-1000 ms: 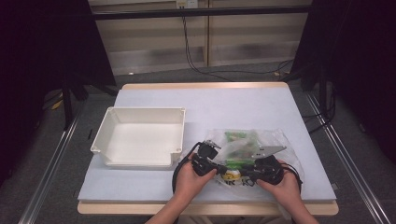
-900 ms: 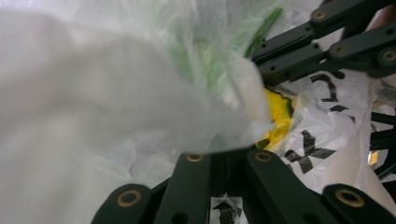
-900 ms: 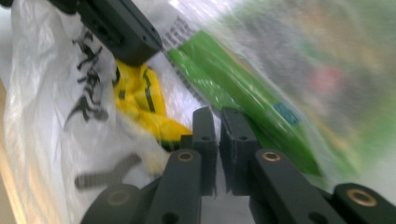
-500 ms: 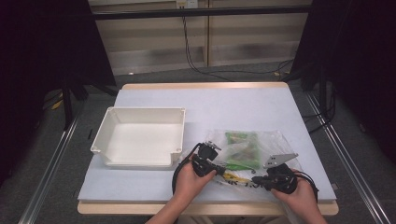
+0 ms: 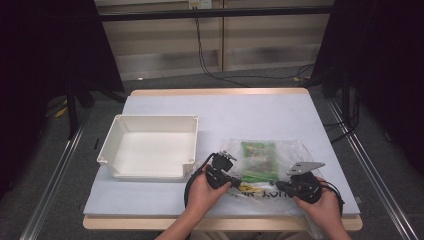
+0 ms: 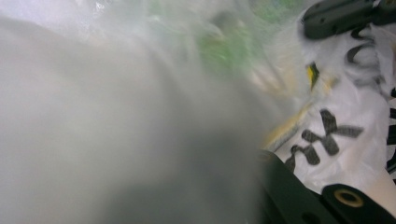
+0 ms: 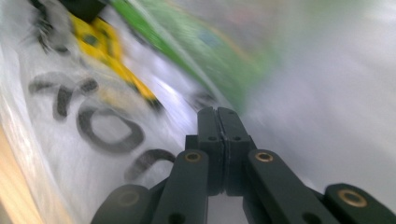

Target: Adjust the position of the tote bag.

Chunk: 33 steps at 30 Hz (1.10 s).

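A clear plastic bag (image 5: 290, 152) with black lettering lies on the near right of the table, holding a green packet (image 5: 259, 160). My left gripper (image 5: 235, 181) is shut on the bag's near left edge. In the left gripper view the film (image 6: 140, 116) drapes over the lens, beside one black jaw. My right gripper (image 5: 279, 186) pinches the near right edge. In the right gripper view its jaws (image 7: 218, 112) meet flat over the printed film (image 7: 107, 126), with the green packet (image 7: 210, 51) beyond. The bag's printed strip is stretched between the two grippers.
A white square tray (image 5: 155, 118) stands on the left of the light table (image 5: 250, 110), close to my left hand. The table's wooden front edge (image 5: 225, 224) runs just under both hands. Dark floor and cables lie beyond the far edge.
My right gripper has moved to the right along the table's front, drawing the bag's near edge out. The left gripper has stayed put.
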Available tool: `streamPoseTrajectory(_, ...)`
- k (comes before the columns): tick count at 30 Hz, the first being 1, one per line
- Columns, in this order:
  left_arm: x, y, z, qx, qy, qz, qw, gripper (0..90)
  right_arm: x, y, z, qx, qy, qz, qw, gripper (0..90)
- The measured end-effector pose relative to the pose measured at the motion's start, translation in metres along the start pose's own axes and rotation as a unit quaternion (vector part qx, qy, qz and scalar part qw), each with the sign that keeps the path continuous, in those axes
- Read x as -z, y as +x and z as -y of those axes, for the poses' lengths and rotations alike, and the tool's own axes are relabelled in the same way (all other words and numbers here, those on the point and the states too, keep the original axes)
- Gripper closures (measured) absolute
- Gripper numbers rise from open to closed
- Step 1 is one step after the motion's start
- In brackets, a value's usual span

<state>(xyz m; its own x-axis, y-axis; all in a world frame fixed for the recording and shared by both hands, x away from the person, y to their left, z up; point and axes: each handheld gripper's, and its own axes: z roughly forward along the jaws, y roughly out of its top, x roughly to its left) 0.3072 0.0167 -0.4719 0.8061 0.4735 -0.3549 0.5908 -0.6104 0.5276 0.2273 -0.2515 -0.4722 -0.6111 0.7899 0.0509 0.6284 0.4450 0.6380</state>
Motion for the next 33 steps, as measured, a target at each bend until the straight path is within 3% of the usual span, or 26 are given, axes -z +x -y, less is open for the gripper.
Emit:
streamPoseTrajectory(4,0.0,0.0,0.0,-0.004,0.003,0.0,1.0,90.0,0.007,-0.01,0.006,-0.026,-0.001,0.002,0.9996,90.0)
streamPoseTrajectory(8,-0.001,-0.002,-0.001,0.001,-0.001,-0.001,1.0,89.9,0.009,-0.009,0.001,-0.016,-0.017,0.007,0.9997,89.4)
streamPoseTrajectory(11,0.002,-0.003,-0.003,0.002,-0.003,-0.003,1.0,88.6,0.01,-0.012,-0.002,-0.01,-0.023,0.029,0.9993,89.5)
streamPoseTrajectory(14,0.005,-0.001,-0.005,0.001,-0.003,-0.001,1.0,88.6,0.009,-0.018,-0.004,-0.028,-0.03,0.036,0.9985,90.0)
streamPoseTrajectory(15,0.005,-0.002,-0.005,0.007,-0.007,-0.002,0.9999,88.6,0.007,-0.019,-0.006,-0.01,-0.027,0.05,0.9984,90.0)
streamPoseTrajectory(19,0.003,-0.001,-0.007,0.009,-0.007,0.001,0.9999,88.3,-0.001,-0.025,-0.01,-0.028,-0.029,0.05,0.9979,90.0)
streamPoseTrajectory(23,0.004,-0.003,-0.01,0.005,-0.009,0.006,0.9999,85.9,-0.002,-0.031,-0.016,-0.028,-0.037,0.061,0.997,90.0)
streamPoseTrajectory(24,0.004,-0.006,-0.012,0.01,-0.017,0.005,0.9998,85.3,-0.002,-0.031,-0.018,-0.03,-0.038,0.061,0.997,90.0)
streamPoseTrajectory(28,0.015,-0.012,-0.018,-0.006,-0.026,0.009,0.9996,80.9,-0.001,-0.035,-0.026,-0.029,-0.04,0.058,0.9971,90.0)
streamPoseTrajectory(33,0.027,-0.022,-0.027,-0.003,-0.066,0.014,0.9977,76.0,0.002,-0.037,-0.035,-0.029,-0.048,0.05,0.9972,90.0)
